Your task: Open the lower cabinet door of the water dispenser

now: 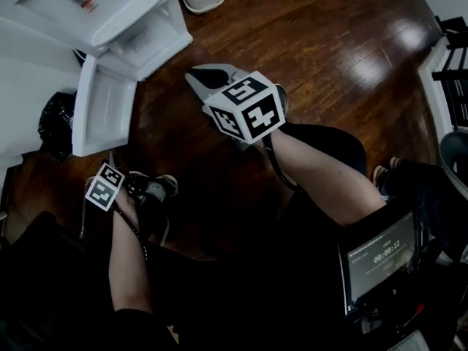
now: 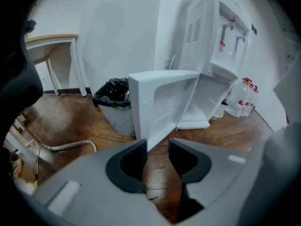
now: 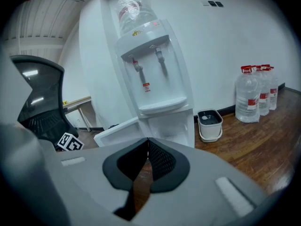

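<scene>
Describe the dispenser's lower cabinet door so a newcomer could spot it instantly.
Find the tall white water dispenser against the wall. Low on its front, the cabinet door stands swung wide open. It is a white panel showing its recessed inner face, beside a black-bagged bin.

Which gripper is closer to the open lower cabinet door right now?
Left. The left gripper, jaws open and empty, sits right in front of the cabinet door's free edge. The right gripper, jaws shut, hangs farther back, facing the front of the water dispenser.
</scene>
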